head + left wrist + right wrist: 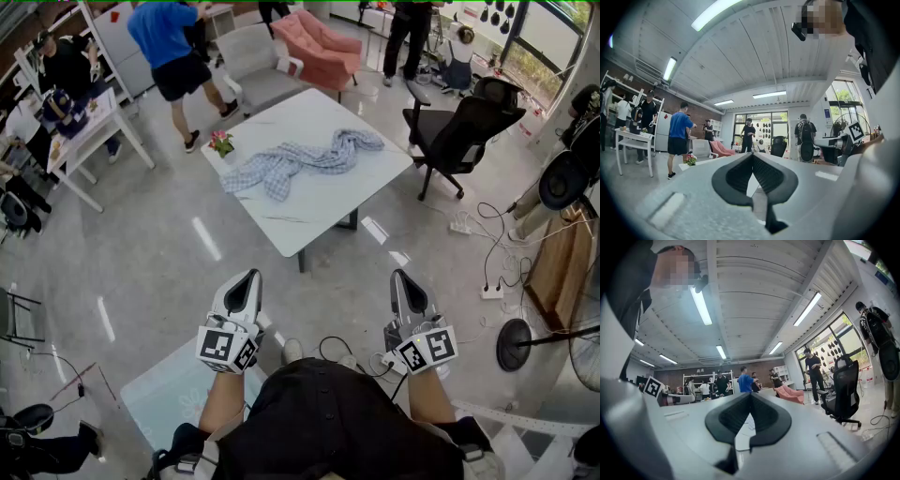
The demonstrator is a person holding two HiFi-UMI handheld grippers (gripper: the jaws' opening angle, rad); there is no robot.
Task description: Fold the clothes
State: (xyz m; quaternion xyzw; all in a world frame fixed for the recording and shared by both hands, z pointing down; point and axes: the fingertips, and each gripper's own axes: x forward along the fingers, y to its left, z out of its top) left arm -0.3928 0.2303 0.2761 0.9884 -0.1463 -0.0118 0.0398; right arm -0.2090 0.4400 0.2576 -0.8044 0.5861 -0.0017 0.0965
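A blue-and-white checked garment (305, 159) lies crumpled in a long twist across the white table (328, 214), well ahead of me. Both grippers hang close to my body over the floor, far short of the table. My left gripper (246, 279) is shut with nothing in it; in the left gripper view its black pads (752, 157) meet at the tip. My right gripper (401, 277) is likewise shut and empty, its pads (751, 396) pressed together. Neither touches the garment.
A small flower pot (222, 143) stands at the table's left corner. A black office chair (464, 131) is beside the table's right side, a pink armchair (323, 47) and grey chair (253, 61) behind. A person in blue (173, 47) walks at the back left. Cables and a power strip (492, 291) lie right.
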